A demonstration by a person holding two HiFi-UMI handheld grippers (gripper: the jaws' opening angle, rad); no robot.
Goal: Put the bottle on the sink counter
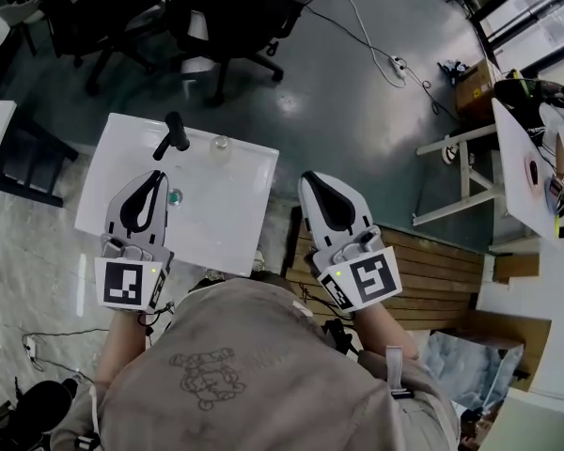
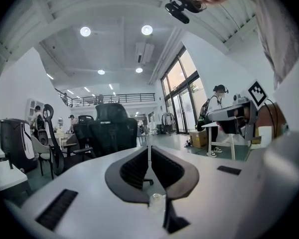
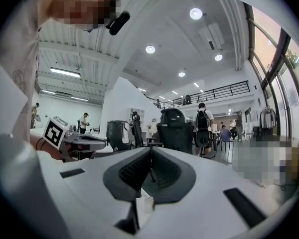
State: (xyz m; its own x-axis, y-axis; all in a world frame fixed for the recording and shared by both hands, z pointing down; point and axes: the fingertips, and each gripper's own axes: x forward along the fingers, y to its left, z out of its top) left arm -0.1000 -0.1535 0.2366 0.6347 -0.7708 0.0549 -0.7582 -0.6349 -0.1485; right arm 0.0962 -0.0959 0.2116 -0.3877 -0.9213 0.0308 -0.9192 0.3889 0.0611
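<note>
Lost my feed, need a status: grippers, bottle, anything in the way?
Left gripper and right gripper shut, empty. Likely the bottle, clear, by faucet on white sink. No obstacle seen.

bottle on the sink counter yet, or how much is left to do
Looks done: what seems to be a clear bottle, seen from above, stands on the white sink counter beside the black faucet. In hand: nothing; the left gripper and right gripper have their fingers shut and empty. Left: nothing obvious, if that is the bottle.
</note>
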